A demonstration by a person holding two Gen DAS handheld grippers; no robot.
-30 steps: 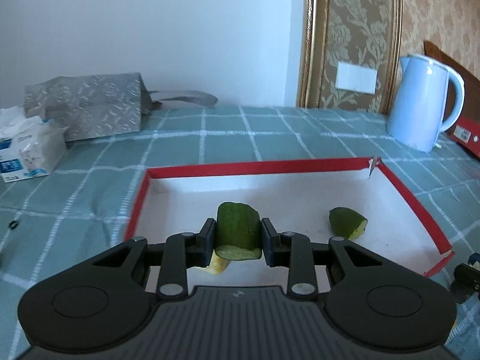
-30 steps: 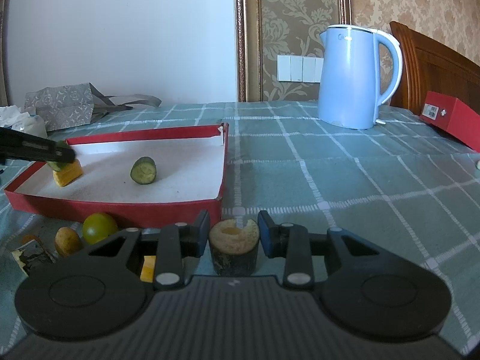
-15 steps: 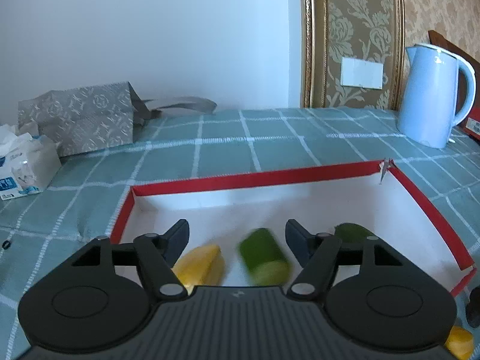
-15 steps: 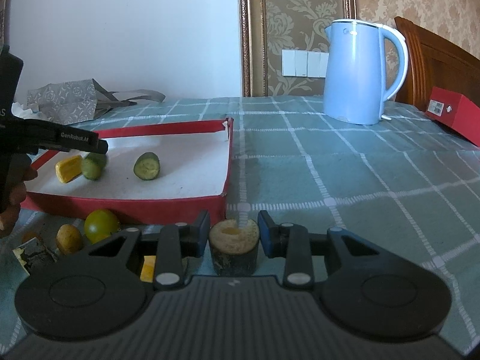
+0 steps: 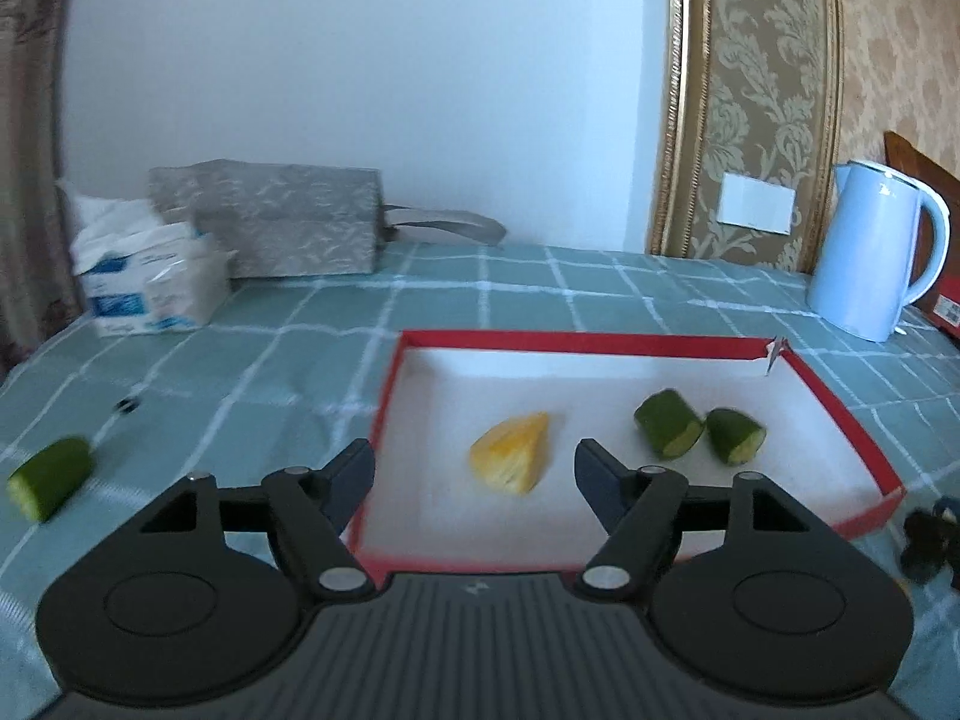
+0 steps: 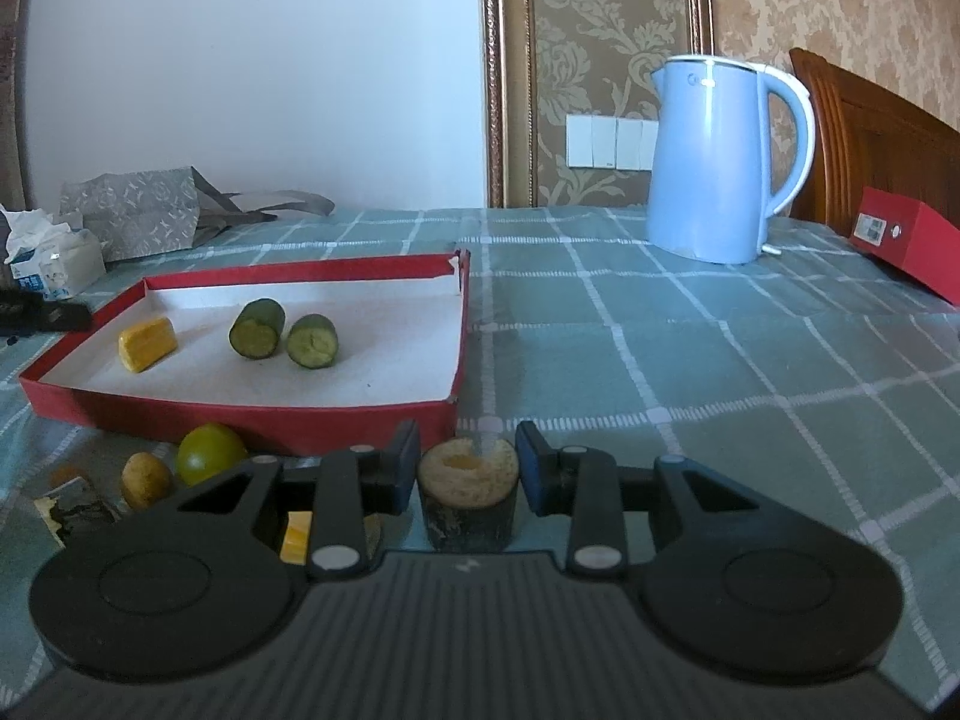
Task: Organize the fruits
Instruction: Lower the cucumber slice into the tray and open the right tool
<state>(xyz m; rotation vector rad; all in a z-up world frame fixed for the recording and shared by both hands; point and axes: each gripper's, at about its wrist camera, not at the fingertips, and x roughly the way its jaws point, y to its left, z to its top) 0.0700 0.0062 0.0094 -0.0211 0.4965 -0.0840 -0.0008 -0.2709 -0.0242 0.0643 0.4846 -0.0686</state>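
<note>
Left tongs (image 5: 474,471) are gaping wide, empty; right tongs (image 6: 467,468) are clamping a dark-skinned, pale-fleshed fruit stub (image 6: 468,495) at lower centre.

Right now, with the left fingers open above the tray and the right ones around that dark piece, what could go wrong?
1. The two cucumber pieces lie on their sides in the red tray; a nudge could roll them.
2. The right gripper holds the dark stub only near its top, so it might slip.

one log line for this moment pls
left gripper: open, nothing held | right gripper: shut on fruit chunk | red tray: two cucumber pieces, yellow wedge
</note>
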